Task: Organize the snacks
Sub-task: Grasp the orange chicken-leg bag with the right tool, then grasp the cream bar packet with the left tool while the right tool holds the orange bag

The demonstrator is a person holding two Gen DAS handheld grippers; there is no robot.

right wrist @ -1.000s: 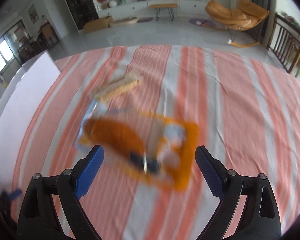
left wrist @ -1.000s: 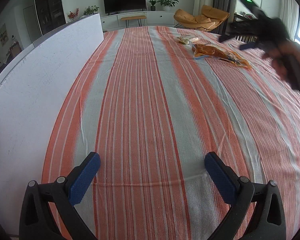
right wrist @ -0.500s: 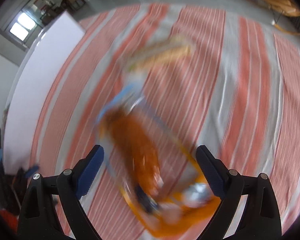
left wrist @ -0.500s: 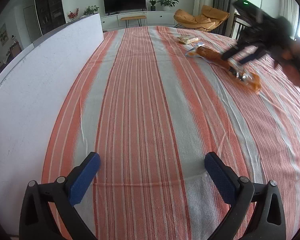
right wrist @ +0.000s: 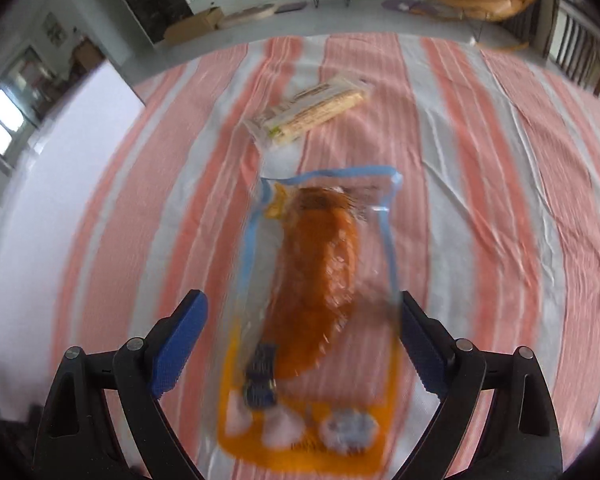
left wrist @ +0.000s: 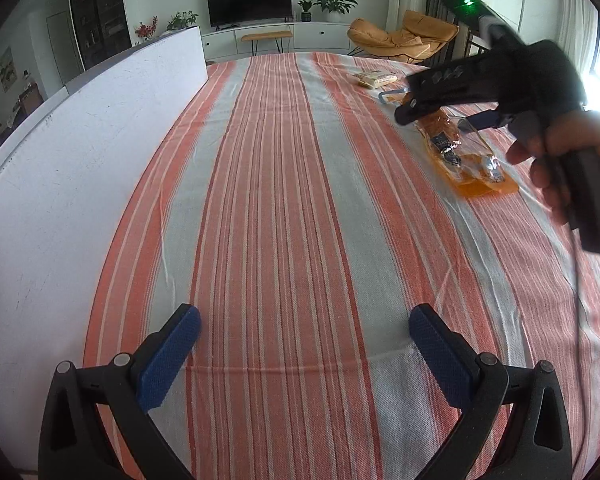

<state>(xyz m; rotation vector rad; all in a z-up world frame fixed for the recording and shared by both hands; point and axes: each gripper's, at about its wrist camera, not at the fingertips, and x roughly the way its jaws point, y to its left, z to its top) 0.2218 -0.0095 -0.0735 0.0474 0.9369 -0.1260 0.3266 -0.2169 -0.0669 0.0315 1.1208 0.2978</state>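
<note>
Two snack packets lie on the orange-and-white striped cloth [left wrist: 284,208] covering the desk. Landmark: the clear plastic packet with orange base and blue edge, holding an orange-brown bread-like piece [right wrist: 320,280]. In the right wrist view, which is motion-blurred, its long axis runs along the line of the right tool [right wrist: 302,332]: the blue-edged end points away from the tool, the orange printed end toward it. The tool's blue-padded fingers [right wrist: 178,340] stand wide apart, one on each side of the packet's near half; the right pad is at the packet's edge, but contact cannot be confirmed, and nothing is clamped. Beyond the packet's far end, just apart from it, lies a smaller pale yellow wrapped bar [right wrist: 312,114], its long axis angled across the landmark's. In the left wrist view, the landmark packet [left wrist: 466,152] lies well away from the left tool [left wrist: 304,356], whose fingers are spread wide over bare cloth, holding nothing. A hand [left wrist: 556,156] grips the right tool's handle above the packet.
</note>
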